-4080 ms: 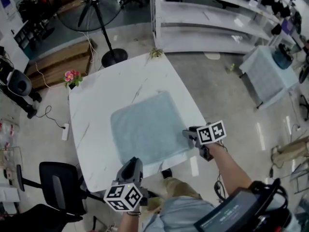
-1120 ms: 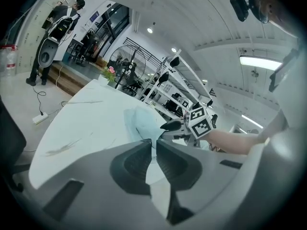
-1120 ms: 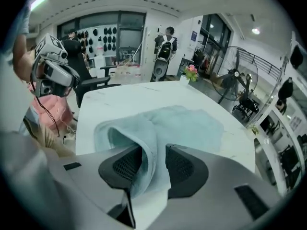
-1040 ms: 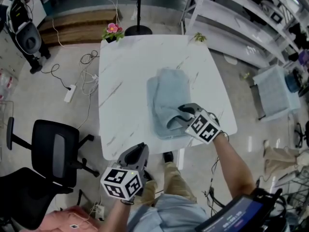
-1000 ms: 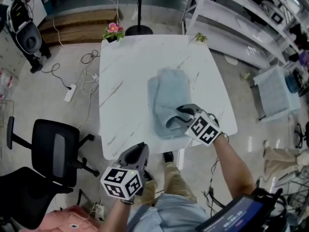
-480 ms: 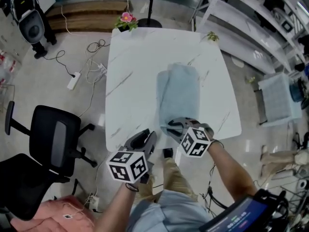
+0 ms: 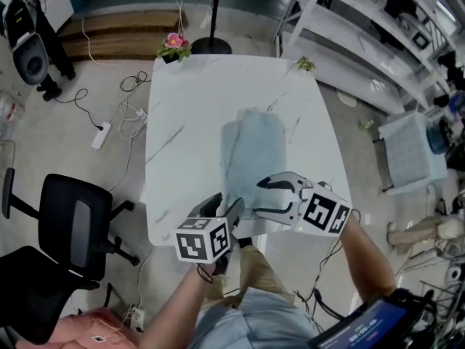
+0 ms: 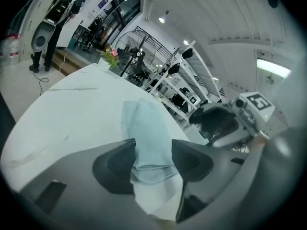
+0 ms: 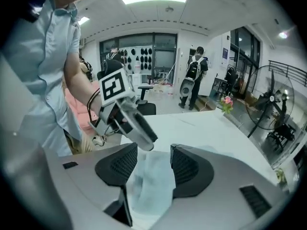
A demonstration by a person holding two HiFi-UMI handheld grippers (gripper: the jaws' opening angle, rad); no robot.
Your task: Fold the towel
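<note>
Towel (image 7: 252, 151): pale blue, folded to a long strip, on the table's (image 7: 182, 115) near right
Left gripper (image 7: 228, 205): jaws just opened, spread around towel's near end, not pinching
Right gripper (image 7: 264, 195): jaws just opened, spread, towel between, unpinched

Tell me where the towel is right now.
In the head view the towel lies folded in a long strip along the middle of the white table, its near end close to the table's near edge.
</note>
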